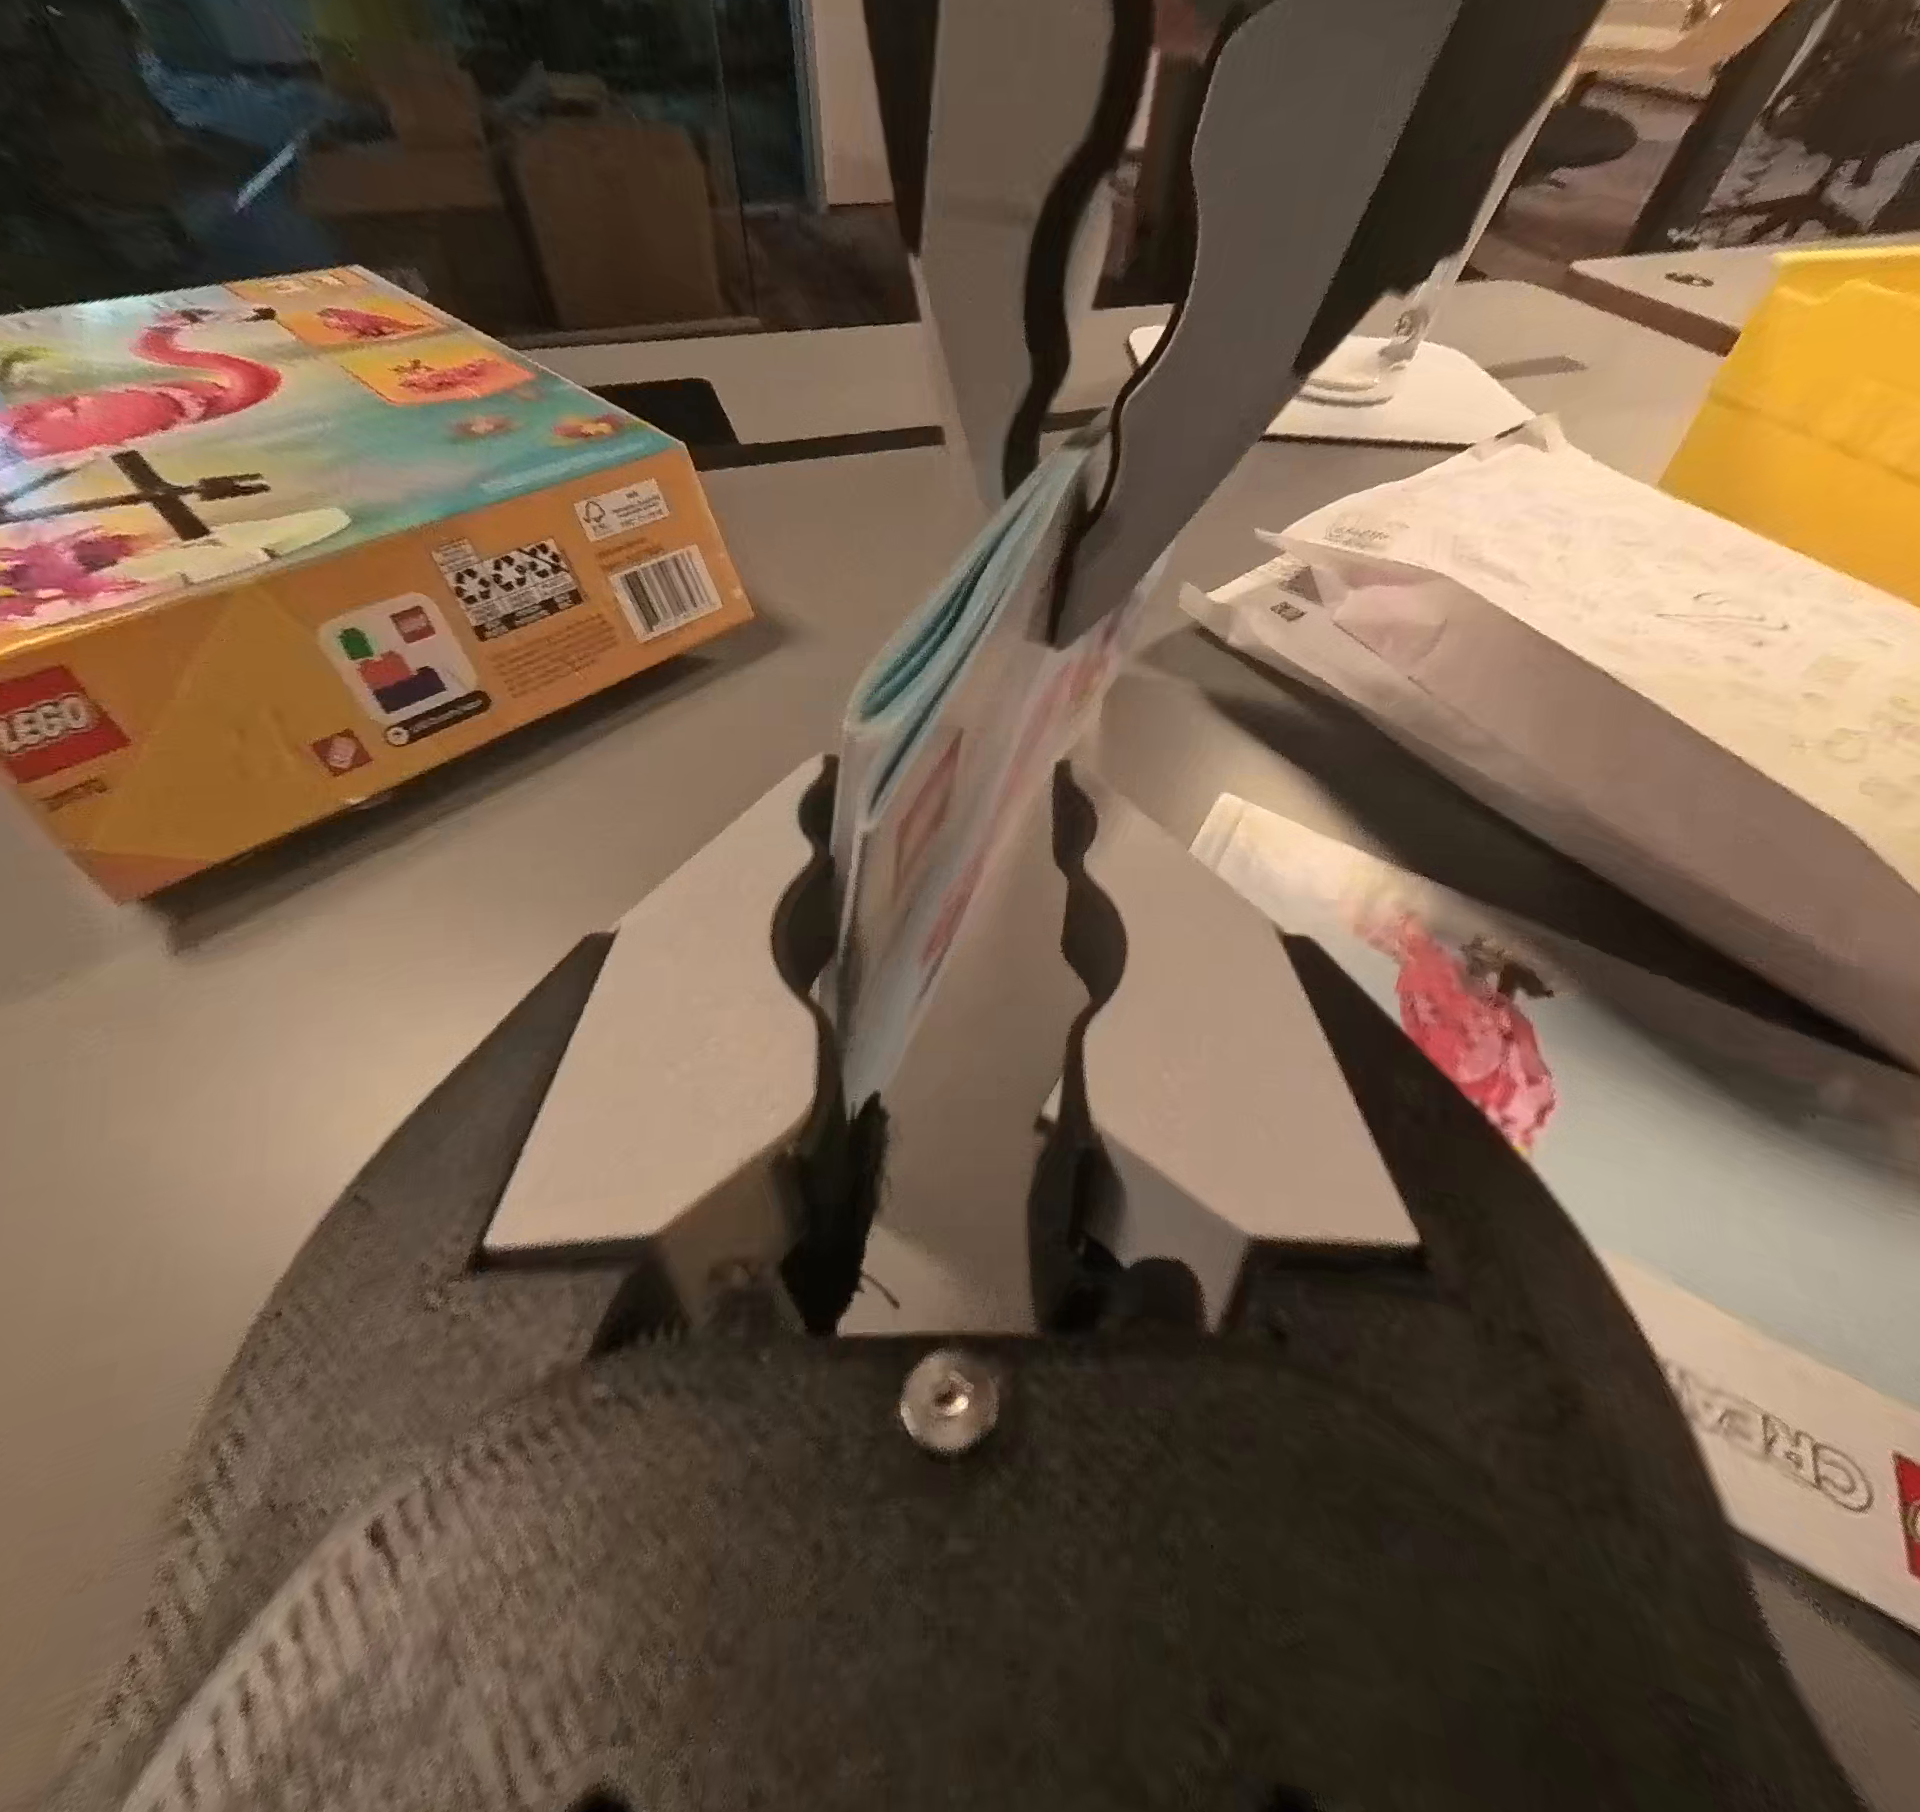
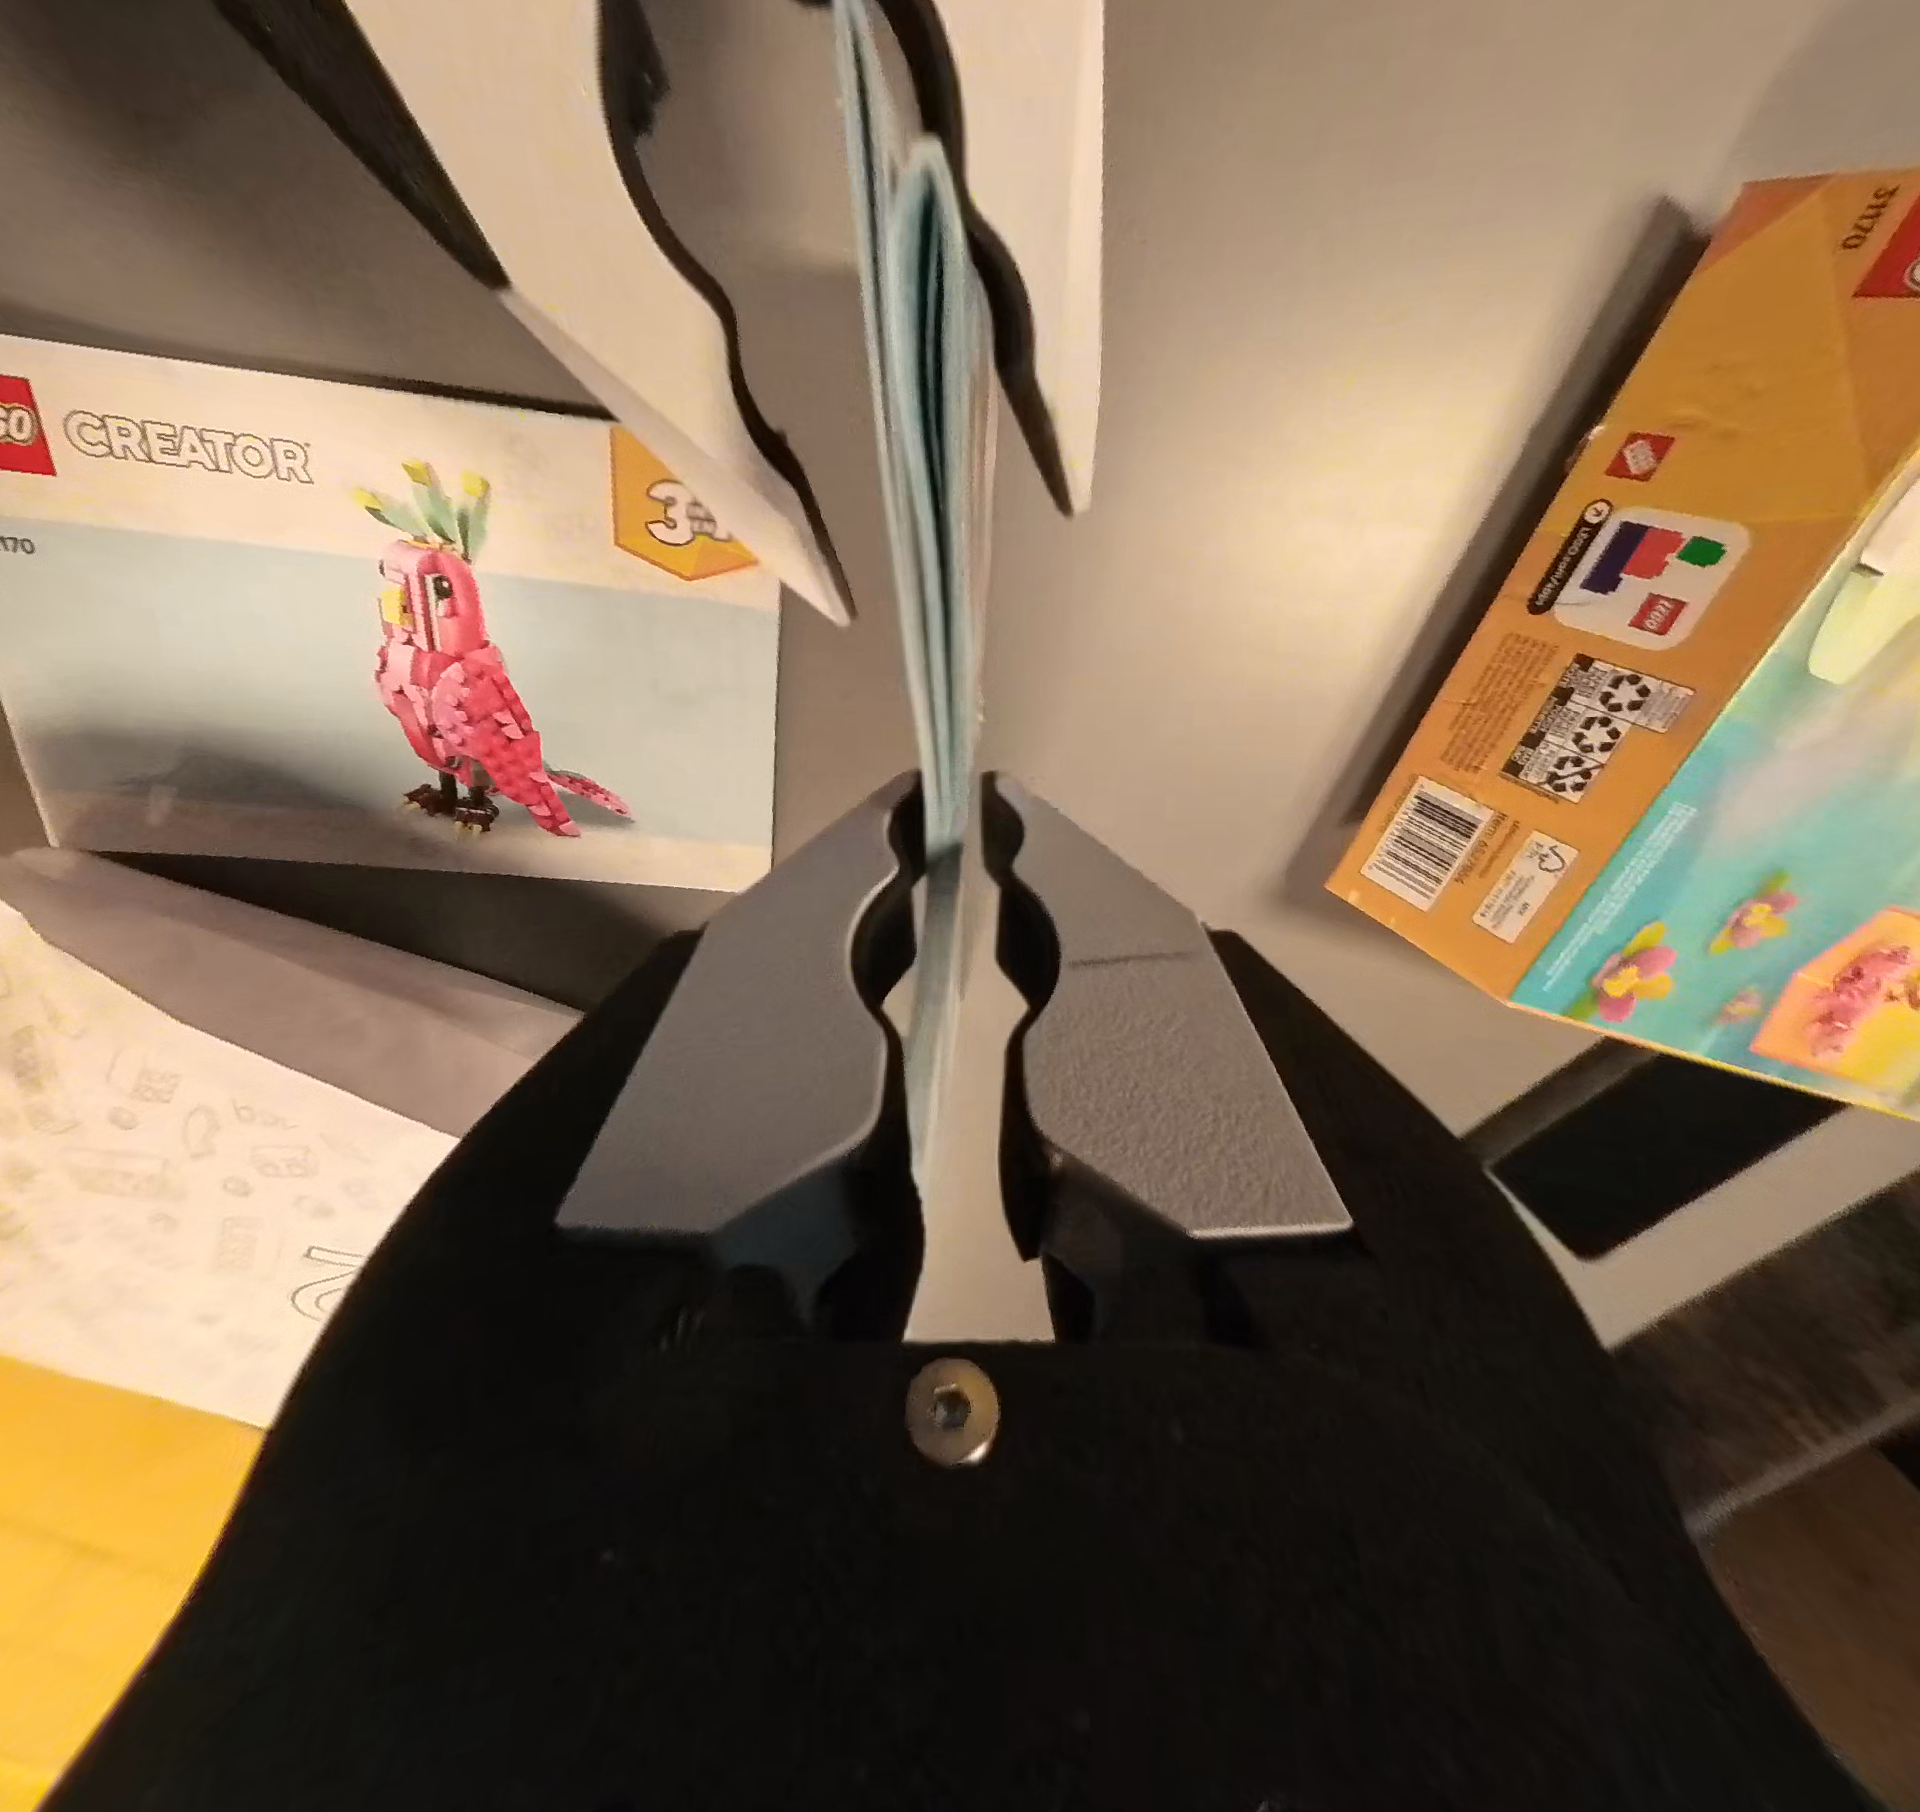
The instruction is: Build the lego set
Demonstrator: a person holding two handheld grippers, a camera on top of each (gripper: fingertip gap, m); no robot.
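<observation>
Gripping a thin booklet (image 2: 940,515) edge-on at frame centre, the right gripper (image 2: 951,827) has both pads pressed on it. The left gripper (image 1: 945,806) stands open around its other end: left pad touching, right pad clear. Orange box (image 1: 343,557) upper left; white paper bag (image 1: 1621,661) right.

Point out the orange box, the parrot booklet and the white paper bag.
orange box (image 1: 436,619): left wrist view, on its orange side panel.
parrot booklet (image 2: 260,661): right wrist view, on the pale cover left of the parrot.
white paper bag (image 1: 1621,661): left wrist view, on its printed upper face.
</observation>
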